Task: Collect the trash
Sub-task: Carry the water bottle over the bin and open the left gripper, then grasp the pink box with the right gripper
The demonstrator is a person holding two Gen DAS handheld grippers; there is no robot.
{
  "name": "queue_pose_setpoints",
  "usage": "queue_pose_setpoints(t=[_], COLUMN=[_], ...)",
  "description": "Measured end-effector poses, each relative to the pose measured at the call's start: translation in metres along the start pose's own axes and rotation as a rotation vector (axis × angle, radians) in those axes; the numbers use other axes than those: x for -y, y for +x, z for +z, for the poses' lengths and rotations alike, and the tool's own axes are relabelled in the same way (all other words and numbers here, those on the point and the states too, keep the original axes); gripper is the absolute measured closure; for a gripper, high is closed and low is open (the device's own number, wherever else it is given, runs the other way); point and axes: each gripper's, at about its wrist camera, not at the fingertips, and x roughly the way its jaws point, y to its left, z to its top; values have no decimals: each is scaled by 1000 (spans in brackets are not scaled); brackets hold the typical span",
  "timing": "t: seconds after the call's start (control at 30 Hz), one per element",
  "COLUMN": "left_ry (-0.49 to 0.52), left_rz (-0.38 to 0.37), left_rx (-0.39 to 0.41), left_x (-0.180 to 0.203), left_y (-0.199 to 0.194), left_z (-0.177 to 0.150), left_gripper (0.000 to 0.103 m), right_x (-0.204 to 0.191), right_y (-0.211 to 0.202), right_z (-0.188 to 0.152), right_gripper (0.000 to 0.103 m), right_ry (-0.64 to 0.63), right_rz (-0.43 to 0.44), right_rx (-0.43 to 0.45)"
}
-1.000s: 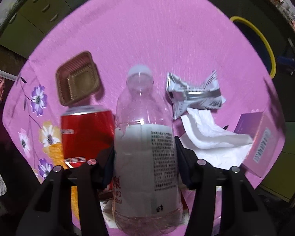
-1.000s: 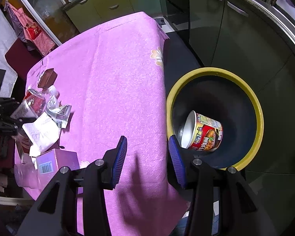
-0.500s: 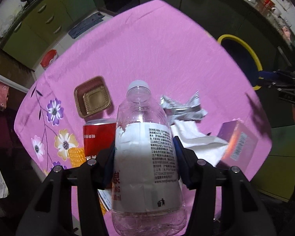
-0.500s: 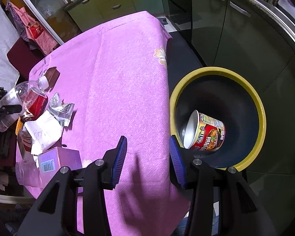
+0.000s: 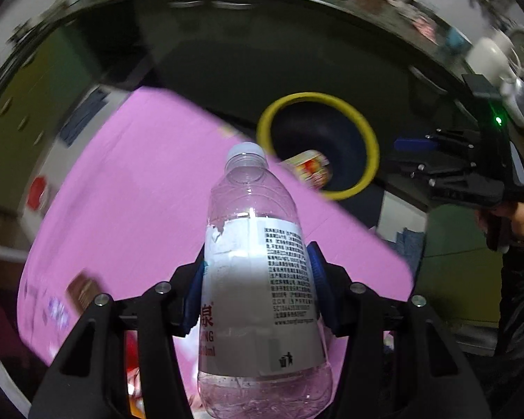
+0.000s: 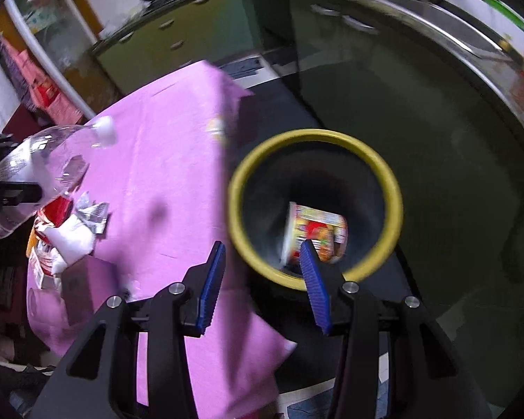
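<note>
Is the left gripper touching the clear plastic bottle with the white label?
Touching. In the left wrist view, the left gripper presses both blue pads against the clear plastic bottle, holding it above the table.

Left gripper [image 5: 256, 291] is clamped on a bottle [image 5: 260, 279], blue pads pressed against both sides of the label, bottle sticking straight out along the fingers, cap forward. Right gripper [image 6: 263, 284] has its jaws spread wide with nothing between them. From the left cam you can see the person's right hand [image 5: 510, 221] wrapped around its handle.
</note>
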Motion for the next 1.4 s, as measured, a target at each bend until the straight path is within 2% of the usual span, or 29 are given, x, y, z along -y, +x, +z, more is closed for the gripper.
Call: queue_pose_setpoints(t=[0.17, 0.3, 0.47, 0.53, 0.63, 0.73, 0.9, 1.0, 1.1, 1.17, 1.23, 1.4], left_ry=[73, 88, 55, 55, 37, 30, 36, -6, -46, -73, -108, -244], left_rz=[-73, -91, -73, -60, -31, -32, -55, -112, -125, -94, -75, -32], left_rx=[-44, -90, -137, -142, -124, -107, -29, 33, 106, 163, 201, 314], left_x=[45, 66, 72, 73, 70, 62, 48, 29, 10, -5, -18, -60], left_y=[59, 112, 176, 191, 204, 192, 132, 89, 47, 18, -2, -50], left_z=[66, 106, 146, 158, 170, 168, 134, 97, 51, 14, -14, -102], left_gripper=[51, 51, 48, 36, 35, 35, 35, 35, 34, 32, 30, 26], right_x=[44, 69, 89, 93, 95, 94, 83, 69, 44, 12, -25, -123], right_y=[-14, -15, -9, -7, -3, -4, -9, -15, -20, -25, -28, -29], right_z=[-17, -27, -35, -36, -39, -40, -38, -40, -43, -46, -52, -70], right_gripper=[58, 58, 58, 58, 58, 58, 58, 58, 58, 55, 44, 32], right_ry=[67, 109, 142, 150, 154, 147, 119, 88, 43, -31, -110, -321], right_rz=[-30, -38, -38, -36, -31, -27, -11, -9, 23, 81, 136, 250], right_rx=[3, -3, -23, -29, -36, -39, -28, -19, -21, -23, -24, -21])
